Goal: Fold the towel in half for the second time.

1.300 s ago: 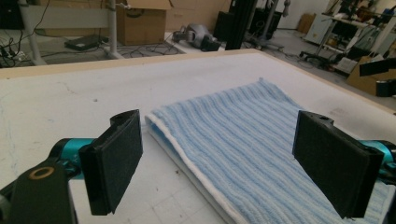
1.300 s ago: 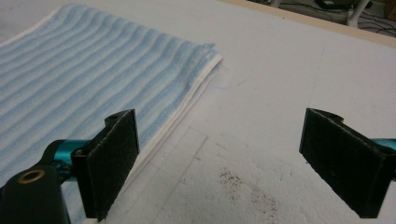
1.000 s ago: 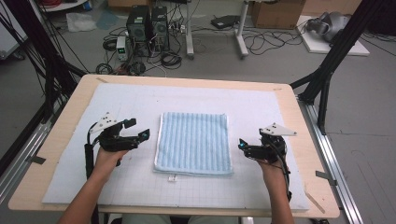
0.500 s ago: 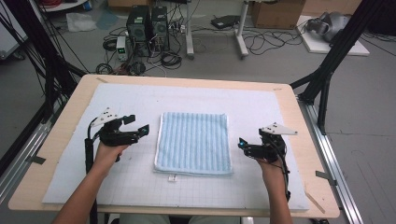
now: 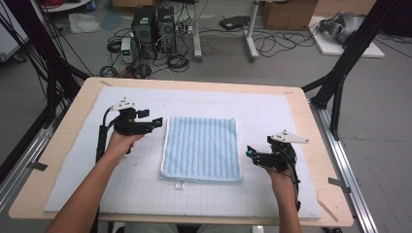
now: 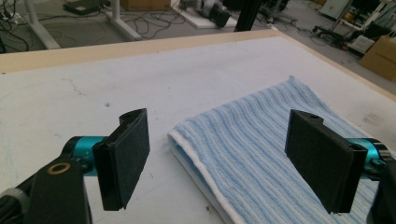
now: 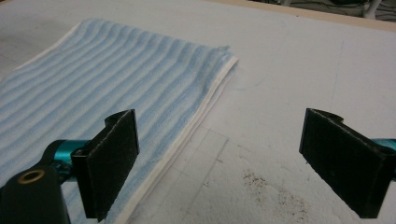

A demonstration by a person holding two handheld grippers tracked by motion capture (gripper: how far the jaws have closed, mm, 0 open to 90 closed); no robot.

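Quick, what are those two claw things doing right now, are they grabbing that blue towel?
Left gripper: open, jaws just closing a little, over the towel's corner, not gripping it.
Right gripper: open, holding nothing, beside the towel's edge.

Left gripper (image 5: 156, 121) has shifted up the frame to the towel's (image 5: 201, 148) upper-left corner, its jaws just closing slightly, nothing gripped.

Overhead plus two close views (shared towel (image 5: 201, 148))
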